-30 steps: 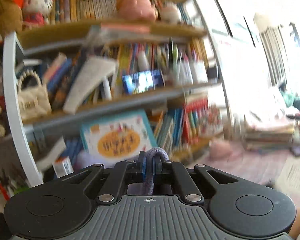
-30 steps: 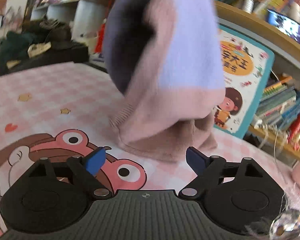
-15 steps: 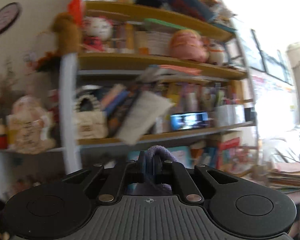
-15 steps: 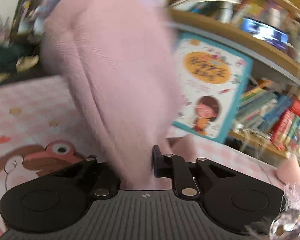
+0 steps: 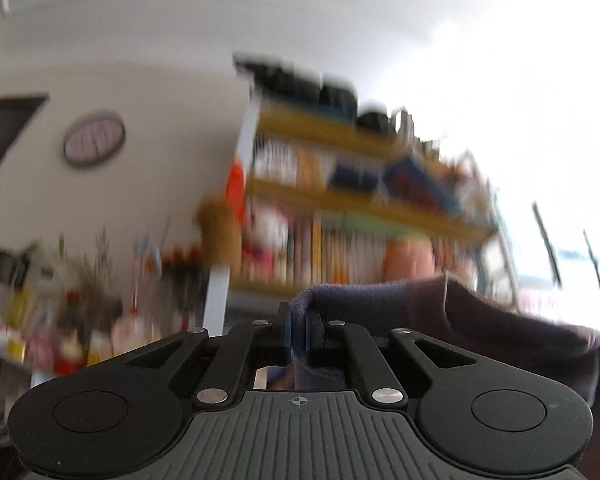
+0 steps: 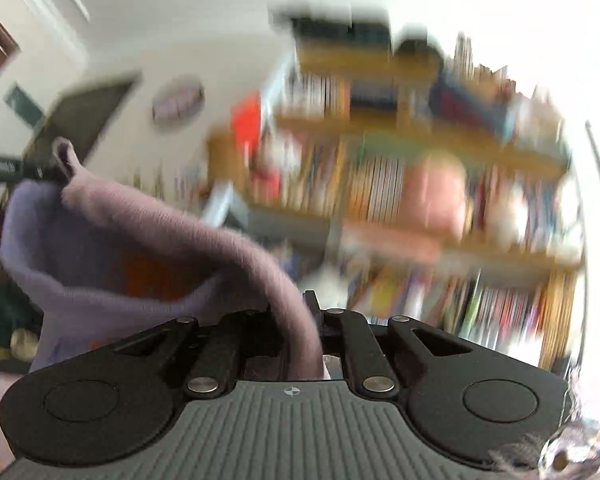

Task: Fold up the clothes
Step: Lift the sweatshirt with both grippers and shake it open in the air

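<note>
You've got the purple sweater (image 5: 480, 316) pinched in both grippers right now. Your left gripper (image 5: 298, 330) is clamped down tight on a rolled edge of the knit, and from there the fabric runs off to the right side of that view, stretched fairly flat. Your right gripper (image 6: 300, 320) is closed on another bit of the same sweater (image 6: 140, 240), which rises from the jaws and billows out to the left in a big loose fold, with one corner poking up near the top left. So the sweater is up in the air between your two hands, not lying on any surface. Both cameras point up at a blurry bookshelf (image 6: 420, 184) packed with books and toys, plus a round wall clock (image 5: 94, 143) on the pale wall beside it.
</note>
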The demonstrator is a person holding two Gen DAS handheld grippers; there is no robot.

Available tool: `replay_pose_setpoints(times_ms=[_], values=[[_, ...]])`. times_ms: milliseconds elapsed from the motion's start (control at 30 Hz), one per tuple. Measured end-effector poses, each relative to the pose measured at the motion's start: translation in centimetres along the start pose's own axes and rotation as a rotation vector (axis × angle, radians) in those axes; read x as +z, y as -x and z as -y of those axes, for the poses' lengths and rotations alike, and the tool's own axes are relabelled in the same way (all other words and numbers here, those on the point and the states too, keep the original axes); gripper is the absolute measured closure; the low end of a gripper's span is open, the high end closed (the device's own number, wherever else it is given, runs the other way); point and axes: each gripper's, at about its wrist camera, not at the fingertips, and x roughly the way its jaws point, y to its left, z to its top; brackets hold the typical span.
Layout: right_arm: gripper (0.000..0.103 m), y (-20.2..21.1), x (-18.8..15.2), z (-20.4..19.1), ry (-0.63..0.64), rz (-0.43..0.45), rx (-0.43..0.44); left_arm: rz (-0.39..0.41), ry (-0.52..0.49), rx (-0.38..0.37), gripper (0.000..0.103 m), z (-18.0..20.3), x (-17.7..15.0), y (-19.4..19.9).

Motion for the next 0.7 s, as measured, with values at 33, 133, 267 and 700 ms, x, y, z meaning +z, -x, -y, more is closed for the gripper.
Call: replay_pose_setpoints(times_ms=[33, 133, 267, 700], values=[[0.093, 0.8, 1.0, 0.2, 0.010, 0.053, -0.002, 0.022, 0.014, -0.006, 0.097, -0.1, 0.5, 0.0], [0.092, 1.0, 1.8, 0.7, 0.019, 0.068, -0.003, -0.030, 0.090, -0.036, 0.097, -1.1, 0.0, -1.5], [0.091, -2.5, -2.2, 1.6, -0.027, -0.187, 0.020, -0.329, 0.188, -0.017, 0.097, -3.0, -6.3, -5.7], [0.092, -14.4, -26.7, 3.1, -0.218, -1.016, 0.050, -1.047, 0.005, 0.114, 0.068, -4.0, -28.6, -13.4]])
